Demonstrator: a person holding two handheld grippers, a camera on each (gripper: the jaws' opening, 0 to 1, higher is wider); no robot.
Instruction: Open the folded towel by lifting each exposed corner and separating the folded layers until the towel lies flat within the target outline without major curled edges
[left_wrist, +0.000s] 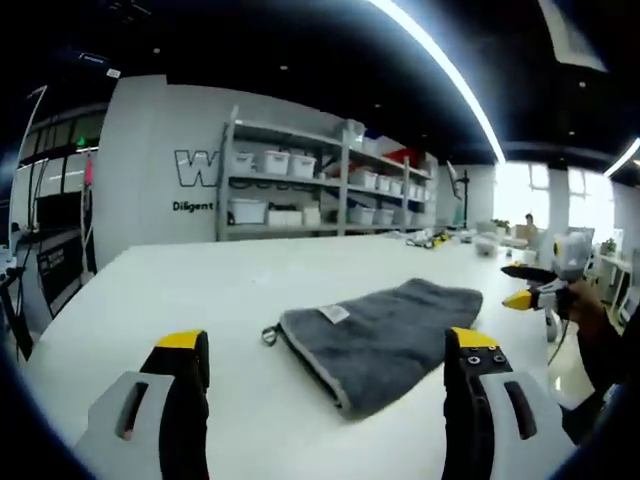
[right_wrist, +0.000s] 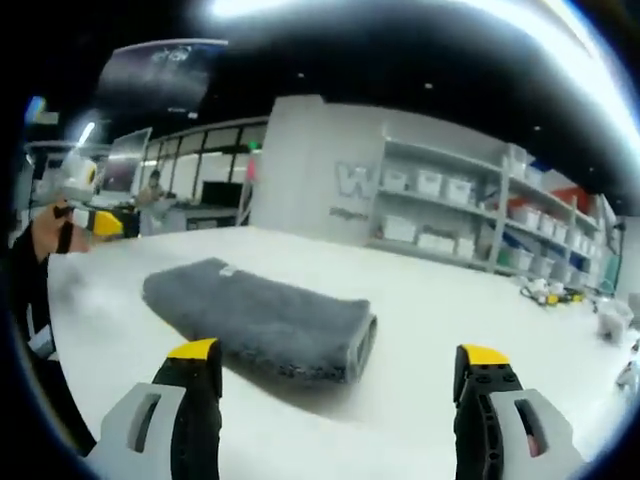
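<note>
Left gripper (left_wrist: 325, 370): jaws wide apart, holding nothing, short of the towel.
Right gripper (right_wrist: 335, 385): jaws wide apart, holding nothing.
Towel (left_wrist: 385, 335): folded on the desk (left_wrist: 180, 290), between both grippers.
Risk: pinching every layer at once would drag the towel, not unfold it.

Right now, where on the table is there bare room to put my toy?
Bare white table lies between the gray towel and the shelves, and beside the towel's folded end. It is crowded only at the far edge, by small clutter.
</note>
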